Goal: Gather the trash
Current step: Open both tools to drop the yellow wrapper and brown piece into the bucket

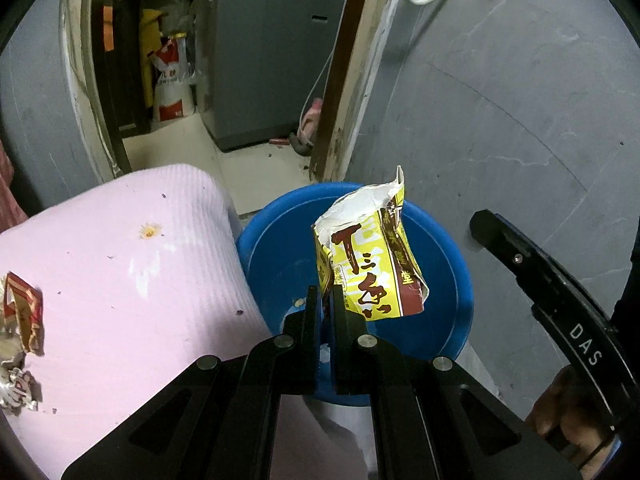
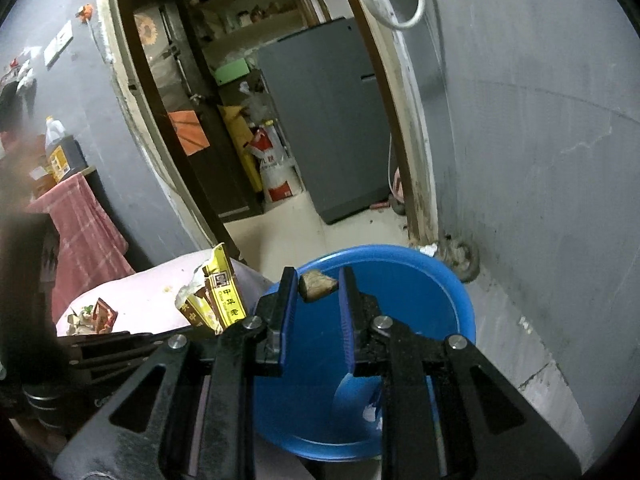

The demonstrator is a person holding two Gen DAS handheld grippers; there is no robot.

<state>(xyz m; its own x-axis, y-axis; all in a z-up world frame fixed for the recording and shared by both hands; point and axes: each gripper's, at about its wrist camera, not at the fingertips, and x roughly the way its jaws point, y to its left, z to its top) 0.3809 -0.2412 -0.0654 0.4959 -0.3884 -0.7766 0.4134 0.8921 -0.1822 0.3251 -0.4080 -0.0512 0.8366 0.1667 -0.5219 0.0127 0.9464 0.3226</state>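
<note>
Dim indoor light, strong fisheye bending in both wrist views.
Grey walls and the doorway frame curve toward black vignetted corners; a soft shadow lies on the pink ribbed worktop (image 1: 120,248) left of the left claw (image 1: 326,292); a dark blur smears the right view's left edge.

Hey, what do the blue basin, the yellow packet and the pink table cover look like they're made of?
Blue basin: apparently moulded plastic, smooth and slightly glossy, with a rolled rim.
Yellow packet: probably thin printed film or coated paper; it is creased, with a torn top showing a white inside.
Pink table cover: finely ribbed and matte, likely foam or soft plastic sheet, though fabric cannot be ruled out.
</note>
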